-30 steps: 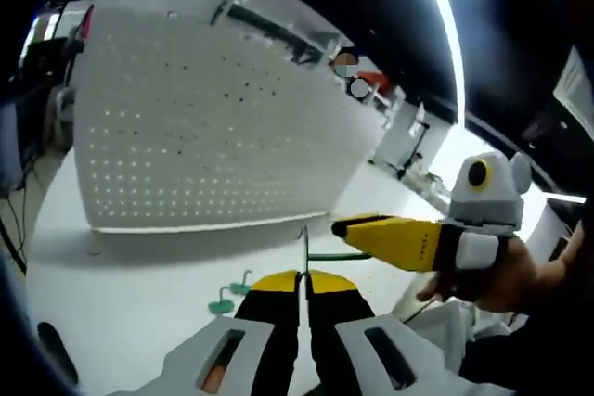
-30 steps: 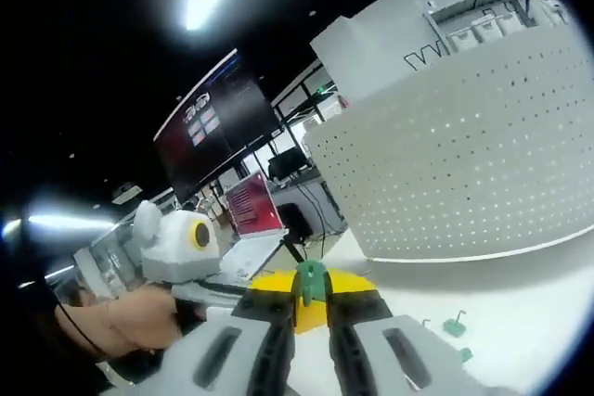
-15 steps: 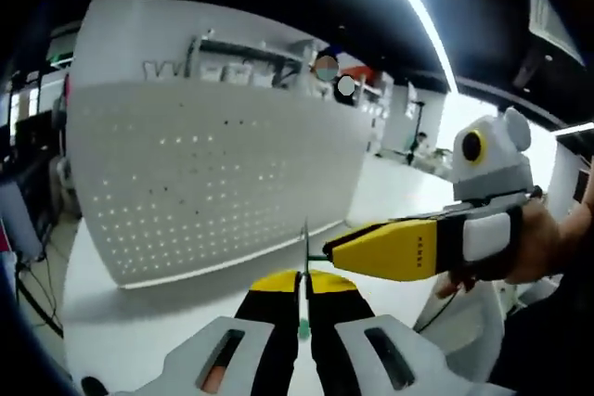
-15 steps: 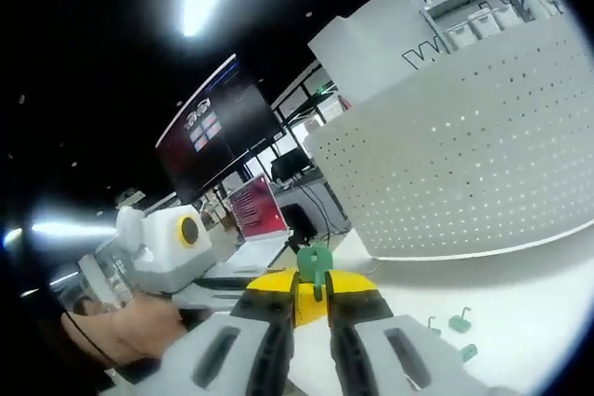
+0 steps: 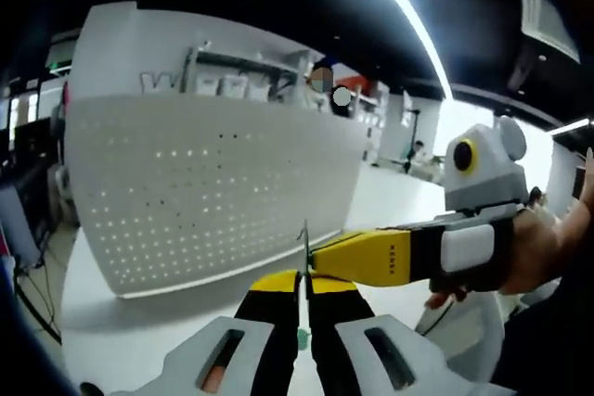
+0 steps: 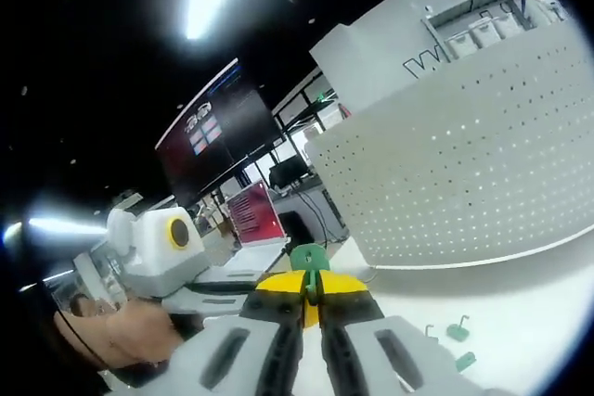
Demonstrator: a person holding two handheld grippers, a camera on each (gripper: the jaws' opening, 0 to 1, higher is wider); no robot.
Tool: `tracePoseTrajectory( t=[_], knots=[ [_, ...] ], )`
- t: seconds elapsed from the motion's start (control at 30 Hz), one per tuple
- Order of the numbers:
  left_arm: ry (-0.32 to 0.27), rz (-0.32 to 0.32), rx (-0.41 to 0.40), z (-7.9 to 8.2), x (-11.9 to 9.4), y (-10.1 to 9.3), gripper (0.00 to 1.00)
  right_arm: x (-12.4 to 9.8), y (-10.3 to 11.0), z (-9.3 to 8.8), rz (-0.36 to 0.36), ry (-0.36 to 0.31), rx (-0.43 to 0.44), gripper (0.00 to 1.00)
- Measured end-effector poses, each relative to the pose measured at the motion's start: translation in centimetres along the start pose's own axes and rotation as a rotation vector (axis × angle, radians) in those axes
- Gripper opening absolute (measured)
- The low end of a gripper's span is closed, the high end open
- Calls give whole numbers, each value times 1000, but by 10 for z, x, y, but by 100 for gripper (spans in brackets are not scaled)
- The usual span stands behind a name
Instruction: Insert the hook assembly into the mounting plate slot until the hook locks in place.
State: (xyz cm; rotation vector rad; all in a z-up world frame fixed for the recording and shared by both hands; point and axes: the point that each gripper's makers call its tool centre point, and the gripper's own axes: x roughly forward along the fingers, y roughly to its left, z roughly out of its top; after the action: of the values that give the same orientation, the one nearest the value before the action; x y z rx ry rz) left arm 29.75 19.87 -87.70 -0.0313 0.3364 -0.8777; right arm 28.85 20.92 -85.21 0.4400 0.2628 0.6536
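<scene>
The left gripper (image 5: 303,296) pinches a thin metal hook (image 5: 304,249) pointing straight up. The right gripper (image 6: 312,296) pinches a green mounting plate (image 6: 309,261), near the white pegboard (image 6: 464,164).

Left gripper view: pegboard panel (image 5: 213,187) upright on table (image 5: 139,340), upper left and centre of frame. Right gripper (image 5: 320,255) enters from right, tip just beside thin hook (image 5: 304,246) at centre.
Right gripper view: spare hooks (image 6: 455,340) on table, lower right, before panel.
</scene>
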Motion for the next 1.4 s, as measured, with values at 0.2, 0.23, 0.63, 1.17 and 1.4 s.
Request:
tracePoseTrajectory(
  t=[0.2, 0.23, 0.63, 1.17, 1.4],
  knots=[
    [7, -6, -53, -3, 0, 3, 2, 1, 0, -2, -18, -9, 11, 1],
    [3, -11, -60, -3, 0, 3, 2, 1, 0, -2, -22, -12, 7, 1],
    [-14, -30, 83, -1, -6, 1, 4, 3, 7, -1, 7, 15, -38, 0],
    [-14, 3, -71, -10, -11, 19, 65, 9, 3, 4, -16, 35, -213, 0],
    [-4, 52, -61, -15, -22, 35, 79, 14, -1, 13, -37, 11, -264, 0]
  ],
)
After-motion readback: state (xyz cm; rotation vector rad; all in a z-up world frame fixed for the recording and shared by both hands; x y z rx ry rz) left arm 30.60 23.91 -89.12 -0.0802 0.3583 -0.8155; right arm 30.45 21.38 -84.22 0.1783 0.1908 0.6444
